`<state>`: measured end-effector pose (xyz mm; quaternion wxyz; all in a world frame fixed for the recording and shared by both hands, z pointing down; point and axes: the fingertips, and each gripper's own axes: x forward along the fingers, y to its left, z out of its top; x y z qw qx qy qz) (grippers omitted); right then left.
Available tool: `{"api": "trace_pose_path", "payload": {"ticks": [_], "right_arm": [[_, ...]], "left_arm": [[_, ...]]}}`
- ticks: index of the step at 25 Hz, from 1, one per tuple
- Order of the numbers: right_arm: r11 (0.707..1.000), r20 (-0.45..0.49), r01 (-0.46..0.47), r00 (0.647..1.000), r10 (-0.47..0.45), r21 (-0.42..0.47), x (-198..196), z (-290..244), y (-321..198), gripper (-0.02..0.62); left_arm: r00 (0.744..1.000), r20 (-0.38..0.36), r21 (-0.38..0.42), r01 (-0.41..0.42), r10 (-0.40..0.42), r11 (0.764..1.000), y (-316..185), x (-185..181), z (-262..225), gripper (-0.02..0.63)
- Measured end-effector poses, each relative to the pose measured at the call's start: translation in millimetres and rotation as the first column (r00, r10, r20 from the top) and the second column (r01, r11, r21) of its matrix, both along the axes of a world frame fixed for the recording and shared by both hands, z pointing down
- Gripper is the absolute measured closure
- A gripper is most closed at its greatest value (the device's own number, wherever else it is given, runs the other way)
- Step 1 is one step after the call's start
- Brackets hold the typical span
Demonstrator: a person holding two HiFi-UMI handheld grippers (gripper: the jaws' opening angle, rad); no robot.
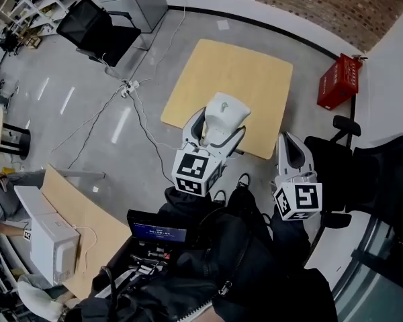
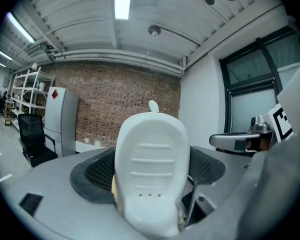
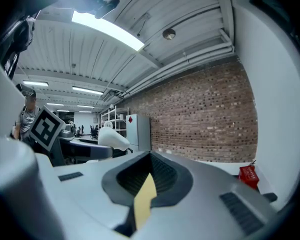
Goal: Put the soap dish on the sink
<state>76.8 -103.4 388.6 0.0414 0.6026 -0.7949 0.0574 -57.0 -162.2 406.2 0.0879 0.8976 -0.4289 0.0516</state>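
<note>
Clamped in the left gripper (image 1: 217, 127): white soap dish (image 1: 226, 111), upright, over a wooden board (image 1: 248, 72) at 12 o'clock. At 3 o'clock, right gripper (image 1: 288, 141) closed and empty. Red box (image 1: 339, 81) at 2 o'clock, black chair (image 1: 97, 29) at 10.

Empty right gripper (image 3: 148, 184), jaws pressed together; soap dish (image 3: 114, 138) at 8 o'clock, red box (image 3: 249, 176) at 4 o'clock.
</note>
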Motion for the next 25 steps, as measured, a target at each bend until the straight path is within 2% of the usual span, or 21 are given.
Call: {"api": "trace_pose_path", "payload": {"ticks": [5,15,25], "right_arm": [[0.999,0.007,0.038,0.999,-0.038,0.038,12,-9,-31,0.591],[0.998,0.043,0.052,0.998,-0.053,0.040,65,-3,-82,0.591],[0.996,0.067,0.084,0.994,-0.085,0.019,81,8,-104,0.591]], "left_arm": [[0.999,0.010,0.022,0.036,-0.036,0.999,-27,10,-8,0.155],[0.997,0.044,0.022,0.060,-0.061,0.998,-69,57,-6,0.155],[0.993,0.077,-0.015,0.091,-0.089,0.996,-86,71,11,0.155]]}}
